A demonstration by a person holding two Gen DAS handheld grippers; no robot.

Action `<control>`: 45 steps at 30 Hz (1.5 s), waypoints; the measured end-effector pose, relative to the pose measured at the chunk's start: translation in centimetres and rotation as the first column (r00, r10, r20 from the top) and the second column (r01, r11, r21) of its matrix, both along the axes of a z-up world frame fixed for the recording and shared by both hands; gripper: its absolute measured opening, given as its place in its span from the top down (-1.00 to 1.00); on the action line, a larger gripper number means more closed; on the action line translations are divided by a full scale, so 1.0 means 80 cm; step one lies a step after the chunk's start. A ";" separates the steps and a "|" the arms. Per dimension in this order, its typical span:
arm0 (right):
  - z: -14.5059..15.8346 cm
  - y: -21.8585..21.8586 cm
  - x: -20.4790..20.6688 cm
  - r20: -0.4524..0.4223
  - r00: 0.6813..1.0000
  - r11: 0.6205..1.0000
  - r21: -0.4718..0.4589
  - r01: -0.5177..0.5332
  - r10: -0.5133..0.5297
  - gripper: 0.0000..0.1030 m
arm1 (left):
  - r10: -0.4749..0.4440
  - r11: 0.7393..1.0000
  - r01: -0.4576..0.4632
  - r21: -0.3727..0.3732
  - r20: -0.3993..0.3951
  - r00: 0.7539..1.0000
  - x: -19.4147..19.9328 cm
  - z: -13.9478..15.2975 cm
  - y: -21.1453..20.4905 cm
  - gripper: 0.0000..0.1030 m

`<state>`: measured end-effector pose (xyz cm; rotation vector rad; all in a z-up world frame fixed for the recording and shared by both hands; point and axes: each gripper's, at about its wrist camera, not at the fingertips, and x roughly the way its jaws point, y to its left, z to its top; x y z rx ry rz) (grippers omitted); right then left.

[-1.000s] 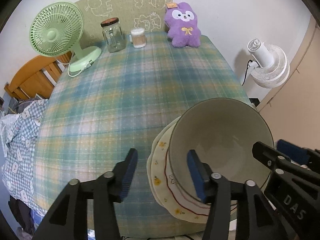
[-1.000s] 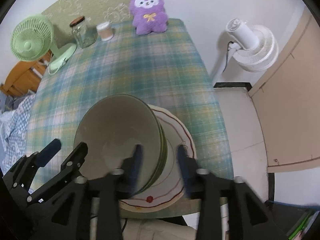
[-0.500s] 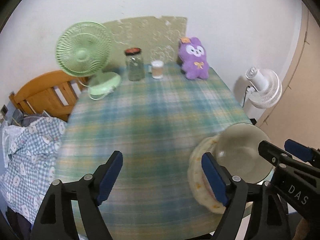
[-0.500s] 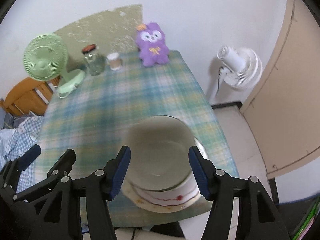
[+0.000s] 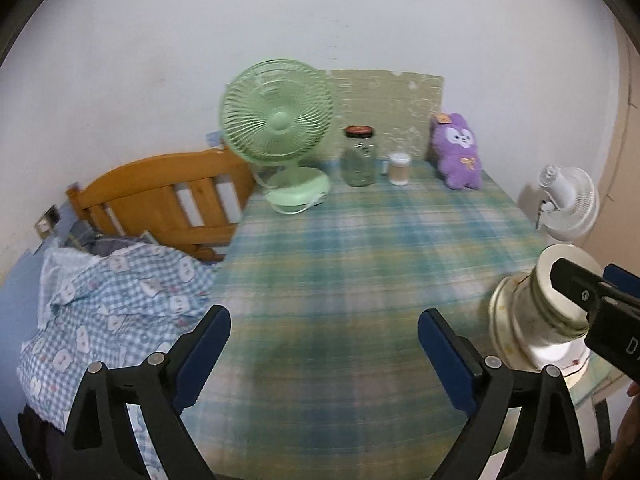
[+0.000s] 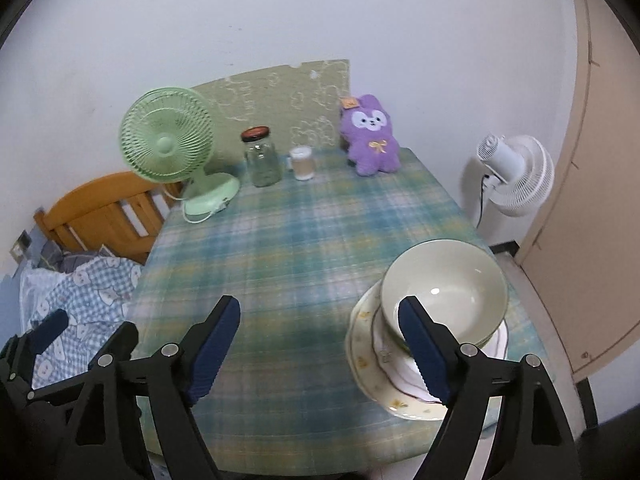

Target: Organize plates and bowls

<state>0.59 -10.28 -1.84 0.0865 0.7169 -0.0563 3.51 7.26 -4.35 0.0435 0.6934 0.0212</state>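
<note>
Now | left tongs [image 5: 324,344], right tongs [image 6: 320,334]: angled down, opening, empty | bowl [image 6: 444,288] stacked on plates [image 6: 384,392]

Left gripper [image 5: 324,354]: black angular plastic frame, two blue ribbed pads [image 5: 204,354], round silver screws on each finger. Right gripper [image 6: 320,350]: same black frame, blue serrated pads [image 6: 420,354], silver screws; white lettering at 4 o'clock in left wrist view.

In the right wrist view a blue finger covers the near rim of the bowl [image 6: 444,284] and part of the plates [image 6: 368,364], while the small container's [image 6: 303,163] contents stay too small to tell.
</note>
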 end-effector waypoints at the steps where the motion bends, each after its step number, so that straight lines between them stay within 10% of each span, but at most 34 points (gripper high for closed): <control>1: -0.006 0.004 -0.004 0.009 1.000 1.000 -0.009 -0.009 0.009 -0.65 | 0.009 1.000 -0.009 -0.004 0.007 1.000 -0.005 -0.002 0.004 -0.88; 45: -0.055 -0.002 -0.048 0.101 0.994 0.999 -0.026 -0.043 0.045 -0.71 | -0.001 0.999 0.005 -0.049 0.080 0.997 -0.043 -0.047 -0.003 -0.99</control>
